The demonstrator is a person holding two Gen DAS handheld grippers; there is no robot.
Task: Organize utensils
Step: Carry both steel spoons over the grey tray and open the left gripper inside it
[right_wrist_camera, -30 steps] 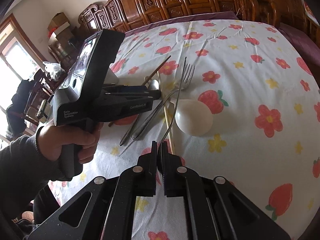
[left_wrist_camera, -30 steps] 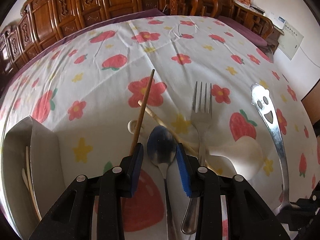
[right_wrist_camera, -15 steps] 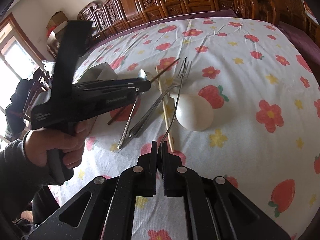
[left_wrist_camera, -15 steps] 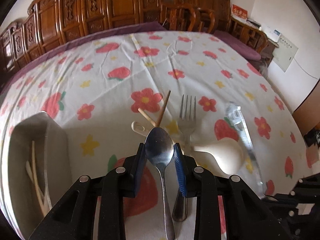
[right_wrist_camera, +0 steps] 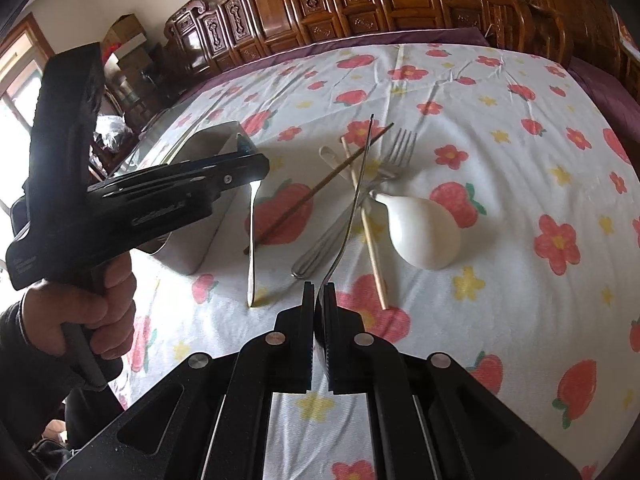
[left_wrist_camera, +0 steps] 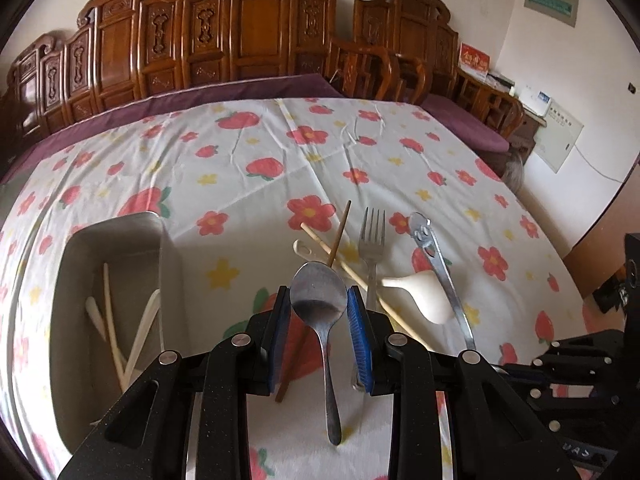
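My left gripper [left_wrist_camera: 318, 310] is shut on the bowl of a metal spoon [left_wrist_camera: 319, 292]. The spoon's handle [right_wrist_camera: 251, 240] hangs down, its tip at or just above the flowered tablecloth. My right gripper [right_wrist_camera: 319, 292] is shut on the handle of a metal slotted turner with a smiley face [left_wrist_camera: 424, 232]; from the right wrist it shows edge-on [right_wrist_camera: 356, 192]. On the cloth lie a fork [left_wrist_camera: 372, 236], a white ceramic spoon [left_wrist_camera: 424, 292], a pale chopstick [left_wrist_camera: 320, 240] and a dark chopstick [left_wrist_camera: 340, 228]. A metal tray [left_wrist_camera: 120, 224] holds several pale utensils.
A person's hand [right_wrist_camera: 100, 300] grips the left tool at the left of the right wrist view. The tray [right_wrist_camera: 216, 132] stands left of the loose cutlery. Carved wooden chairs [left_wrist_camera: 260, 40] line the far side of the table, and more stand to the right.
The left jaws closed on the spoon's bowl and lifted it off the cloth, so the handle now hangs down. The right gripper has hardly moved.
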